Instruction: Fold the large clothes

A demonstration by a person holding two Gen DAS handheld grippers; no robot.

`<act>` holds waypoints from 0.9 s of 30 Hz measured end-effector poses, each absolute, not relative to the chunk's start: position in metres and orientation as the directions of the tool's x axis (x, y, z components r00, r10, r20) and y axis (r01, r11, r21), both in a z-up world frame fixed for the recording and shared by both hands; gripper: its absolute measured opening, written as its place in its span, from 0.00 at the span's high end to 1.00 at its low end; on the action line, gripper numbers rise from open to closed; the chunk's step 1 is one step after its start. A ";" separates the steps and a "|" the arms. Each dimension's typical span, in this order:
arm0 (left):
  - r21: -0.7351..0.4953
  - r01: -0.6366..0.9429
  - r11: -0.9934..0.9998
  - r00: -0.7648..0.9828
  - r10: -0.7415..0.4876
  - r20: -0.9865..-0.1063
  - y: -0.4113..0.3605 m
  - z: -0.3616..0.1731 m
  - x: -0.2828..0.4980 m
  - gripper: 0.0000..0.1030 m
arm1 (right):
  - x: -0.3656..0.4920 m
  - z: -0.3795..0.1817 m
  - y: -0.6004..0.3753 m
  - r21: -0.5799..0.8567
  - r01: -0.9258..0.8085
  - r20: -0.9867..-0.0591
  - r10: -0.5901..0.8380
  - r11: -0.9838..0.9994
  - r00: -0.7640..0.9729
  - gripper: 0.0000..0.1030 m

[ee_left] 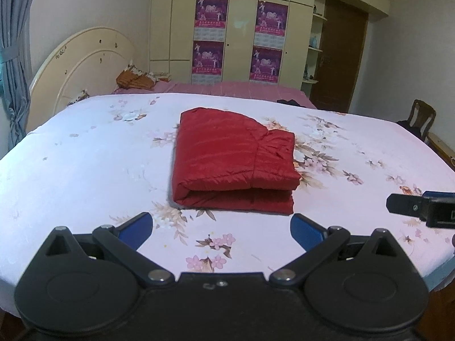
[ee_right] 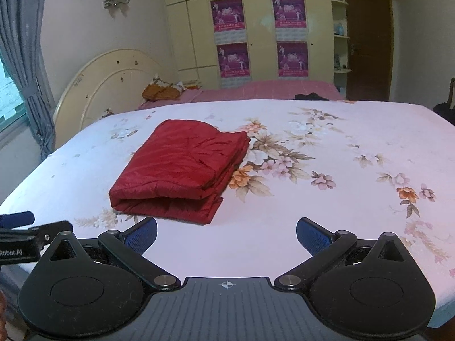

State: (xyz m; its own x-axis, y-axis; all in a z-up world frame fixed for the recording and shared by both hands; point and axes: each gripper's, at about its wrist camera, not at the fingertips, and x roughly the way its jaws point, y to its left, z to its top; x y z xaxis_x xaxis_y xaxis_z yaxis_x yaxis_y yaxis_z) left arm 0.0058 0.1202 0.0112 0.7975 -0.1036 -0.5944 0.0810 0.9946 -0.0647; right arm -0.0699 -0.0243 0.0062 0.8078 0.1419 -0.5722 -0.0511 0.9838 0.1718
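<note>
A red padded jacket (ee_left: 230,162) lies folded into a compact rectangle on the floral bed sheet (ee_left: 85,164); it also shows in the right wrist view (ee_right: 179,173). My left gripper (ee_left: 221,230) is open and empty, just in front of the jacket's near folded edge, not touching it. My right gripper (ee_right: 226,234) is open and empty, in front and to the right of the jacket. The right gripper shows at the right edge of the left wrist view (ee_left: 421,207). The left gripper shows at the left edge of the right wrist view (ee_right: 25,233).
A cream headboard (ee_left: 82,68) stands at the far left beside a grey curtain (ee_left: 14,56). A second bed with a pink cover (ee_left: 227,89) and an orange pillow (ee_left: 133,79) lies behind. Wardrobes with posters (ee_left: 210,34), a brown door (ee_left: 341,51) and a wooden chair (ee_left: 421,116) stand beyond.
</note>
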 end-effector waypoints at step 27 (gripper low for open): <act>-0.050 0.087 0.995 0.813 -0.100 -0.574 0.114 0.019 0.007 0.00 | -0.072 0.014 -0.031 0.166 -0.077 -0.556 0.157 0.983 0.816 0.00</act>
